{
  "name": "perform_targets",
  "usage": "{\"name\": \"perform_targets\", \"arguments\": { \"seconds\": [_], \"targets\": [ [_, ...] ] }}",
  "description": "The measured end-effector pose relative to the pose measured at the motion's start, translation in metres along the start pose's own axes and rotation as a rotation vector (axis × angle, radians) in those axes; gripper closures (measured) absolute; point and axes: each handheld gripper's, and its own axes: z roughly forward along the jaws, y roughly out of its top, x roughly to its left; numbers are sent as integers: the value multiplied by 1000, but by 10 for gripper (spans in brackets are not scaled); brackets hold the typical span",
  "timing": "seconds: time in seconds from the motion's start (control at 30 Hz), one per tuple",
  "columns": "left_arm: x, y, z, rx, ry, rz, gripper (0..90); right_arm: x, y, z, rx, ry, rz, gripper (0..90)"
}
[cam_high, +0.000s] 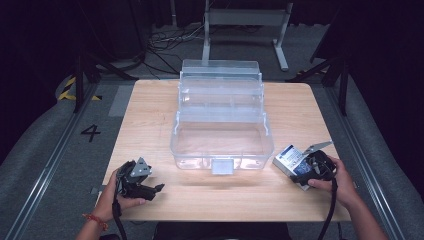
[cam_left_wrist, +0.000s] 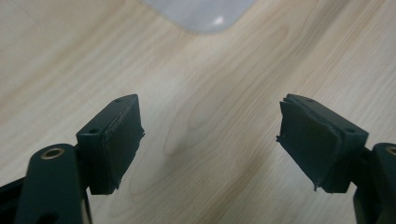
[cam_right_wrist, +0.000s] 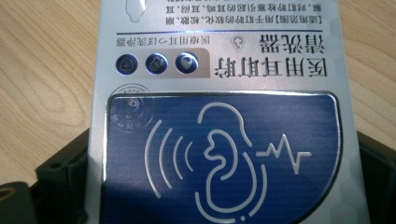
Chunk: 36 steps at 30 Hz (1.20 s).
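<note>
right gripper (cam_high: 306, 167) clenched on a silver and blue carton (cam_high: 291, 161), jaws pressing its two sides, near the table's (cam_high: 150, 100) right front edge, just right of the clear plastic organiser box (cam_high: 220, 145). carton face shows an ear drawing and printed text in the right gripper view (cam_right_wrist: 224, 154). left gripper (cam_high: 157, 189) low over bare wood at the left front, released, nothing between its pads (cam_left_wrist: 119, 140). the organiser box sits mid-table with its tiers spread open, one corner visible in the left gripper view (cam_left_wrist: 205, 14).
</note>
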Motion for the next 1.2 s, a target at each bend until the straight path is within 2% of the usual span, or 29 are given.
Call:
{"name": "perform_targets", "arguments": {
  "seconds": [0.03, 0.1, 0.13, 0.17, 0.2, 0.23, 0.53, 0.93, 1.03, 1.13, 1.2],
  "targets": [
    [2, -4, 4, -20, -15, -30, 209, 0, 0, 0, -1, 0, 1, 42],
    [8, -10, 5, -49, -35, -64, 178, 0, -1, -1, -6, 1, 0, 42],
    [8, -10, 5, -49, -35, -64, 172, 0, -1, -1, -6, 1, 0, 42],
    [11, -15, 6, -85, -43, -55, 166, 0, 0, -1, -11, 0, -1, 43],
    [11, -15, 6, -85, -43, -55, 159, 0, 0, -1, -11, 0, -1, 43],
    [11, -18, 7, -111, -47, -57, 159, 0, 0, -2, -10, 0, -1, 43],
    [10, -17, 7, -109, -41, -63, 152, 4, 1, -12, -67, -7, -31, 44],
    [11, -17, 7, -107, -39, -56, 151, 3, 1, -28, -125, -3, -33, 44],
    [10, -17, 7, -106, -39, -64, 151, 4, 2, -35, -160, 3, -48, 44],
    [10, -17, 7, -105, -39, -67, 151, 3, 1, -41, -183, 18, -41, 44],
    [10, -17, 7, -105, -39, -67, 151, 3, 2, -47, -198, 9, -57, 44]
  ]
}}
